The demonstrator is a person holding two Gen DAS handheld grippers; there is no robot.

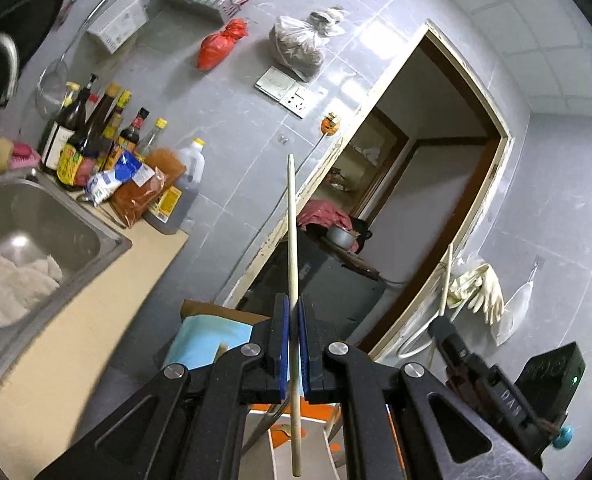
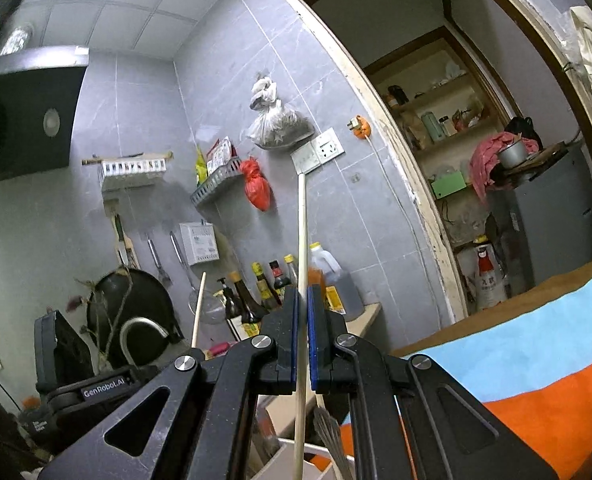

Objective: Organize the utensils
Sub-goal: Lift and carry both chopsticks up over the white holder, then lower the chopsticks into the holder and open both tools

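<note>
Wooden chopstick (image 1: 292, 240) clamped in left claw (image 1: 293, 320), blue pads (image 1: 283, 344) pressed on both sides of the shaft; stick runs through the jaws, thin tip up against the grey tiled wall (image 1: 224, 120), butt end hanging below over a white container (image 1: 296, 452) with an orange item. Right claw (image 2: 303, 312) pinches a second chopstick (image 2: 301, 240) the same way, upright, lower end over a white holder (image 2: 292, 464) that has metal utensil tines (image 2: 329, 436) sticking up beside it. Each claw shows in the other's view with its stick: right claw (image 1: 451, 334) at lower right of the left view, left one (image 2: 96, 390) at lower left of the right view.

Around: steel sink (image 1: 36, 216) with a cloth (image 1: 12, 284) in it, tan surface (image 1: 96, 312), cluster of sauce bottles (image 1: 92, 136) and an oil jug (image 1: 184, 184) against the wall. Red bag (image 1: 222, 44) and clear bag (image 1: 299, 44) hang on the tiles. Open doorway (image 1: 435, 160) to the right, rubber gloves (image 1: 479, 284) hung near its frame.
</note>
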